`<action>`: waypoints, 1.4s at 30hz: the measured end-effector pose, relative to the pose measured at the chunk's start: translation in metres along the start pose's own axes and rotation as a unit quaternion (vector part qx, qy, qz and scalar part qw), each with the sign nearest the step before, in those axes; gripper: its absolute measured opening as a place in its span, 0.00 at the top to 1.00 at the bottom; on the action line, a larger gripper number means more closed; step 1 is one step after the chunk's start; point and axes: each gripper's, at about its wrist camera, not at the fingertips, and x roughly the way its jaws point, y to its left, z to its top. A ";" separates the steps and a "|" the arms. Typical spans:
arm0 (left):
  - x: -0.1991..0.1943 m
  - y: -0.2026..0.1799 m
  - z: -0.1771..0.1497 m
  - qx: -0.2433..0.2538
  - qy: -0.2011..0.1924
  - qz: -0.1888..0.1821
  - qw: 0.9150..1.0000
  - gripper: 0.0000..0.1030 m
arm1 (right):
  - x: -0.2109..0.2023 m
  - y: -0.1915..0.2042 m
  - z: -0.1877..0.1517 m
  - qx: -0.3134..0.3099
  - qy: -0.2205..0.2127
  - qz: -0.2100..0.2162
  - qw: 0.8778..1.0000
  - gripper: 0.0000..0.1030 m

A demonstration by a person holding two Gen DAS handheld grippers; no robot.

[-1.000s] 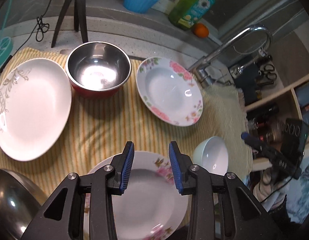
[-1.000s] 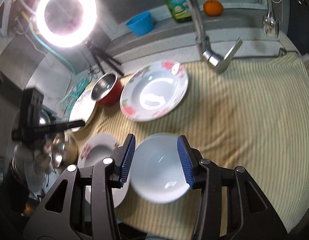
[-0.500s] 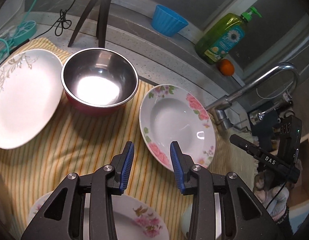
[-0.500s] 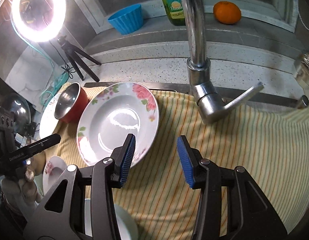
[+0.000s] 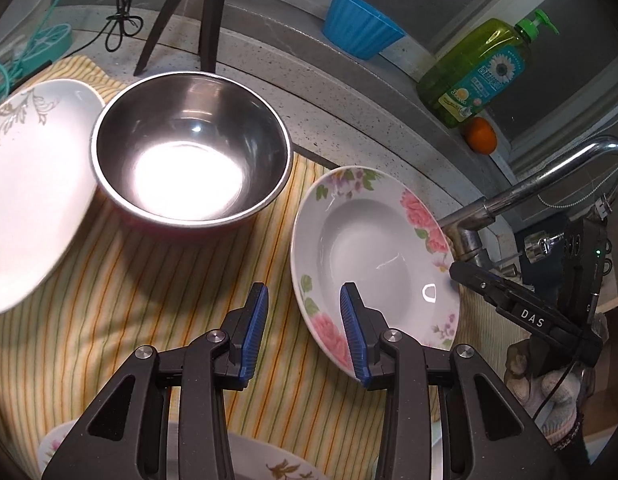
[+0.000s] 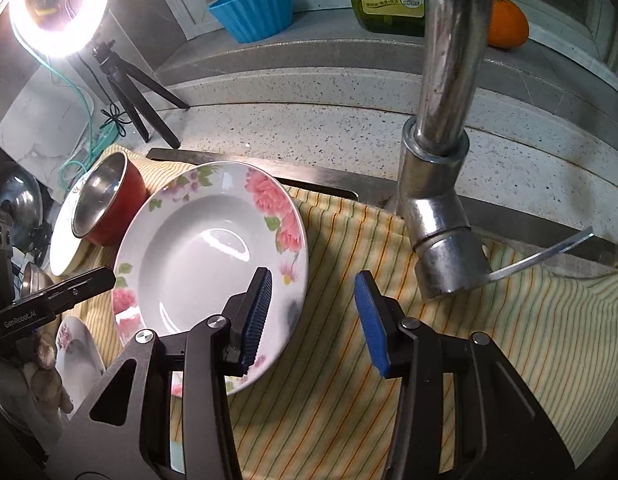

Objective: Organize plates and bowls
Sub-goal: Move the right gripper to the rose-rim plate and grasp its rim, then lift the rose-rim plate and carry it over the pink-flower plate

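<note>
A deep white plate with pink flowers lies on the striped cloth; it also shows in the right wrist view. My left gripper is open and empty, straddling the plate's near left rim. My right gripper is open and empty at the plate's right rim, its left finger over the plate. A steel bowl with a red outside stands to the left, next to a large white plate with a leaf pattern. A second floral plate lies under my left gripper.
The tap stands close to my right gripper. A blue cup, a green soap bottle and an orange are on the ledge behind. A ring light on a tripod stands at the back left.
Both grippers have moved forward toward the floral plate. The small white bowl has dropped out of both views. Both jaws stay open.
</note>
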 end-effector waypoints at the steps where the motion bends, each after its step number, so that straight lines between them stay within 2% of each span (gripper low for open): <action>1: 0.002 0.000 0.001 0.001 0.002 -0.002 1.000 0.66 | 0.002 0.001 0.001 0.000 0.001 0.000 1.000 0.56; 2: 0.004 -0.001 0.002 0.003 0.004 -0.003 1.000 0.66 | 0.006 0.001 0.002 0.000 0.004 -0.001 1.000 0.56; 4: 0.009 -0.002 0.004 0.006 0.007 -0.003 1.000 0.68 | 0.010 0.003 0.002 0.000 0.009 0.000 1.000 0.64; 7: 0.014 -0.001 0.005 0.002 0.012 -0.009 1.000 0.69 | 0.014 0.006 0.003 0.001 0.013 0.006 1.000 0.71; 10: 0.015 0.000 0.006 0.005 0.014 -0.011 1.000 0.78 | 0.015 0.008 0.003 -0.005 0.014 0.012 1.000 0.79; 12: 0.015 0.000 0.007 0.007 0.017 -0.017 1.000 0.81 | 0.017 0.011 0.004 -0.007 0.017 0.015 1.000 0.82; 20: 0.015 -0.003 0.008 0.007 0.019 -0.020 1.000 0.81 | 0.016 0.007 0.004 0.013 0.021 0.025 0.999 0.82; 28: 0.003 -0.001 0.009 0.008 0.005 -0.016 1.000 0.81 | 0.008 0.012 -0.002 0.012 0.018 0.027 0.999 0.82; 42: -0.051 0.008 -0.003 0.006 -0.033 -0.028 0.999 0.81 | -0.041 0.049 -0.008 -0.003 -0.013 0.057 0.998 0.82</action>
